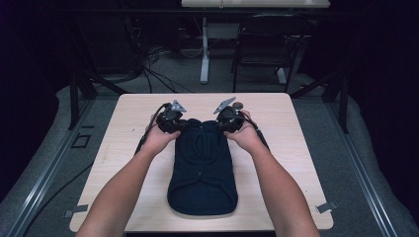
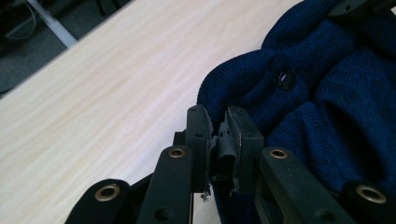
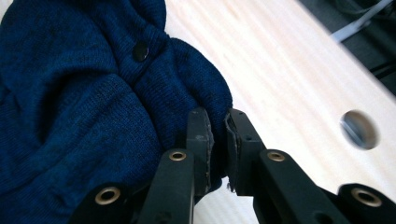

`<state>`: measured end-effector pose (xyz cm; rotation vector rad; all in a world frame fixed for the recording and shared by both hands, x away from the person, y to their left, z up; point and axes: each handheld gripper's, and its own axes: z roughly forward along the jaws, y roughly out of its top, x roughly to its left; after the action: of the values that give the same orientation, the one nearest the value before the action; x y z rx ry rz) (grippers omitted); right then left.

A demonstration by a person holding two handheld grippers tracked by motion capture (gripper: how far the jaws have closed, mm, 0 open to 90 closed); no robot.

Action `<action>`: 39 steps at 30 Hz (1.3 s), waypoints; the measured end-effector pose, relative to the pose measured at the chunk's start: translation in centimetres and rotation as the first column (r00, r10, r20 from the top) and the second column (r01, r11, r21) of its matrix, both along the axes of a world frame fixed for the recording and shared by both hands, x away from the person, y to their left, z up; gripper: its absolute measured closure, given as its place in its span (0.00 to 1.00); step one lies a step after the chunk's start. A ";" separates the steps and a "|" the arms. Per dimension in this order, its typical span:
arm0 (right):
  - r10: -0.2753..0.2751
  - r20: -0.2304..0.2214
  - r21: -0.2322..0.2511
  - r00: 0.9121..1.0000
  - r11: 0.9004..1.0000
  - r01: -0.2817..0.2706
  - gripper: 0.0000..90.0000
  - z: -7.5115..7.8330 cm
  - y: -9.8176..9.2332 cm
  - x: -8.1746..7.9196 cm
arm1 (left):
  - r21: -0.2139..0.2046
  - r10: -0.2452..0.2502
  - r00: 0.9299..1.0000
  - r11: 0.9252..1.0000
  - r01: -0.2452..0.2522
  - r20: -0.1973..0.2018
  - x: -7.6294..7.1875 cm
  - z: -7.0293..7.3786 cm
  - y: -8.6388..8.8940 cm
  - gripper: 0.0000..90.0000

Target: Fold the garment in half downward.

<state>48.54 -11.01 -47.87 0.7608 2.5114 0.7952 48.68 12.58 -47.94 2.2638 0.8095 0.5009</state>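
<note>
left hand-held gripper [image 2: 217, 123]: clamped on sweater [image 1: 202, 168] edge | right hand-held gripper [image 3: 217, 123]: same | pinched folds hidden

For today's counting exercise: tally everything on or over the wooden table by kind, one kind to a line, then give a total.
Dark blue knitted garment: 1
Hand-held grippers, left gripper and right gripper, each pinching a far corner of the garment: 2
Round cable hole near the table's far edge: 1
Total: 4

The sweater [image 1: 202, 170] lies mid-table [image 1: 291, 163], left gripper [image 1: 179, 126] and right gripper [image 1: 223, 124] at its far corners.
</note>
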 end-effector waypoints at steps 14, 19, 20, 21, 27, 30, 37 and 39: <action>-0.019 0.161 0.014 0.987 1.000 0.017 0.89 6.0 0.9 0.2 | -0.023 0.042 0.987 0.999 -0.039 0.156 0.2 5.9 0.6 0.89; -0.043 0.246 0.038 0.968 0.999 0.035 0.89 7.8 1.3 0.0 | -0.040 0.078 0.963 0.997 -0.070 0.258 -0.3 7.6 0.8 0.89; -0.043 0.246 0.038 0.968 0.999 0.035 0.89 7.8 1.3 0.0 | -0.040 0.078 0.963 0.997 -0.070 0.258 -0.3 7.6 0.8 0.89; -0.052 0.284 0.055 0.957 0.998 0.038 0.89 8.2 1.4 -0.3 | -0.028 0.080 0.956 0.997 -0.075 0.283 -0.4 7.7 0.8 0.89; -0.046 0.291 0.022 0.956 0.999 0.042 0.89 7.1 1.6 -0.5 | -0.009 0.065 0.963 0.998 -0.065 0.263 -0.7 6.2 0.6 0.89; -0.044 0.262 0.025 0.964 0.999 0.039 0.89 6.0 1.4 -0.5 | 0.008 0.048 0.968 0.999 -0.052 0.246 -1.0 5.2 0.4 0.89; -0.040 0.247 0.027 0.968 0.999 0.035 0.89 5.4 1.5 -0.6 | 0.050 0.020 0.969 0.998 -0.033 0.244 -1.5 4.2 0.2 0.89; -0.039 0.247 0.026 0.968 0.999 0.033 0.89 5.4 1.5 -0.6 | 0.065 0.009 0.969 0.998 -0.026 0.248 -1.8 4.0 0.2 0.89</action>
<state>47.90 -9.49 -42.48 0.6672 2.2638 0.8502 46.93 12.77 -43.90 2.2003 0.6945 0.8121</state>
